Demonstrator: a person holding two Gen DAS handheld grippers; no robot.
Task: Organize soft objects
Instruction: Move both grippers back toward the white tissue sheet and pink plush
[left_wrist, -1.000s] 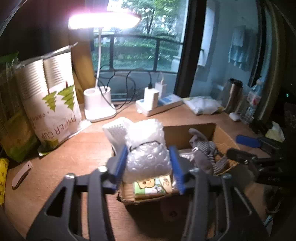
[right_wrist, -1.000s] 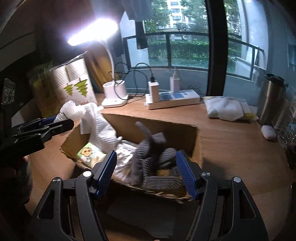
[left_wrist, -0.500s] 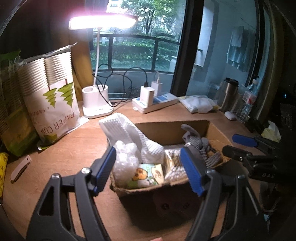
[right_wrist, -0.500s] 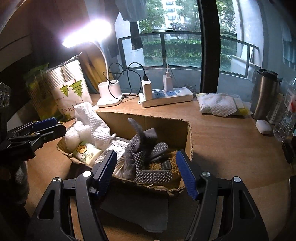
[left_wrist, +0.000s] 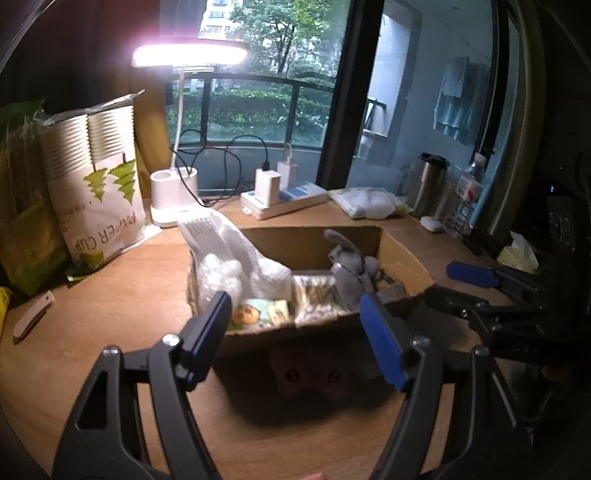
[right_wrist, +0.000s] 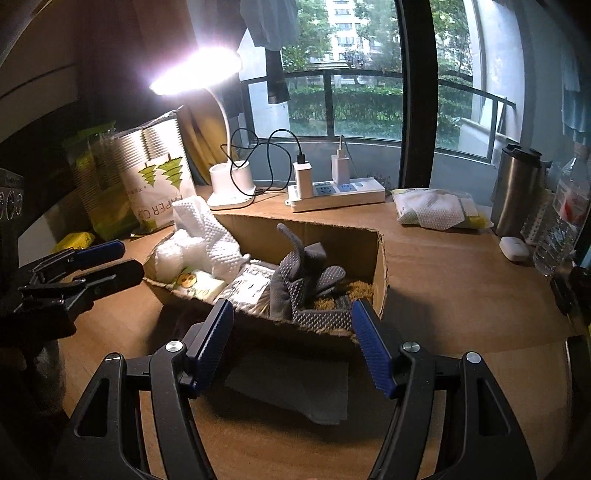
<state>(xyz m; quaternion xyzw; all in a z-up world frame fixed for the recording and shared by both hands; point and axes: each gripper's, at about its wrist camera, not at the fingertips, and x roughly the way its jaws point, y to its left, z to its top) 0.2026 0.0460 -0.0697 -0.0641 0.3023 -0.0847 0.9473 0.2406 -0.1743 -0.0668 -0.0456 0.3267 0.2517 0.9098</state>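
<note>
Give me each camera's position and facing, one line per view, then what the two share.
Left wrist: sits behind the open left gripper, looking across the cardboard box toward the window; the right gripper shows at right.
Right wrist: sits behind the open right gripper, facing the same box from its other end; the left gripper shows at left.
Shared: the box, grey glove, white cloth, lamp and power strip.
</note>
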